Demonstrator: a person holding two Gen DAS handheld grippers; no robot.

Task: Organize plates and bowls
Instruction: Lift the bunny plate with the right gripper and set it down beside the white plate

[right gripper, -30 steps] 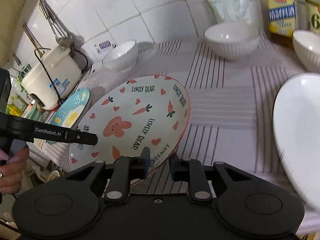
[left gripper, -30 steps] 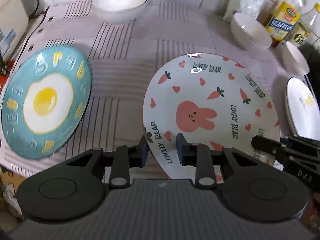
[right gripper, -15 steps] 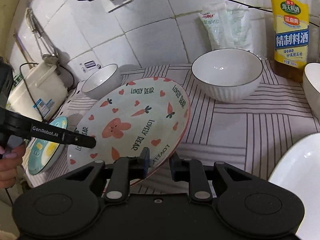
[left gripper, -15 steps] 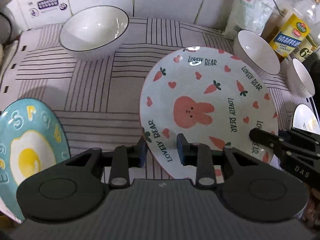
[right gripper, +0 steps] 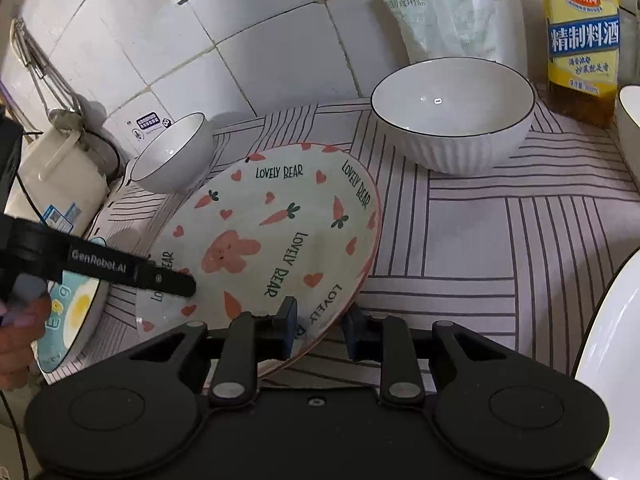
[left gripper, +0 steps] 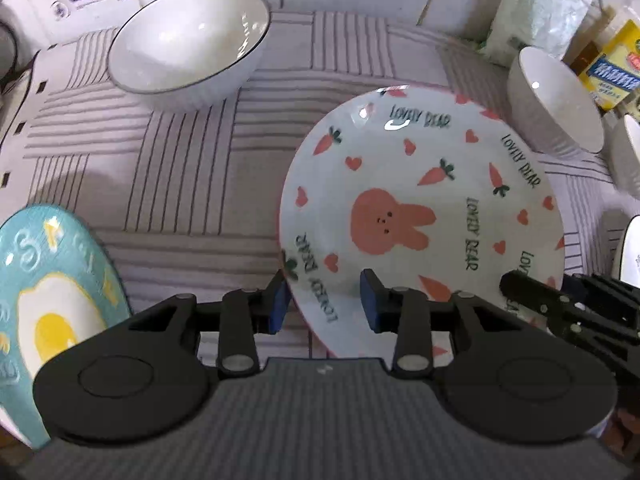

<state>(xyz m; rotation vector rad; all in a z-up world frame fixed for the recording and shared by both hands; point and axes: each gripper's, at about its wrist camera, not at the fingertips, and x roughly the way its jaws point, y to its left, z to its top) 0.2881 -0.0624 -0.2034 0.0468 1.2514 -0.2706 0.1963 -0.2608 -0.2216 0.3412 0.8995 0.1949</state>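
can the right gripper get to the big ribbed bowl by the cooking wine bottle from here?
Probably yes. The right gripper is opening around the bunny plate rim; past it, bare cloth leads to the ribbed bowl.

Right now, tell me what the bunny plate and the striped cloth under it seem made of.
Bunny plate: probably glazed ceramic; its glossy surface throws sharp light glints and carries printed carrots and hearts. Striped cloth: seemingly woven fabric, matte, without any shine, lying soft and flat.

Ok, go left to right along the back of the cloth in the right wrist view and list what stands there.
Rice cooker → small bowl → big ribbed bowl → cooking wine bottle.
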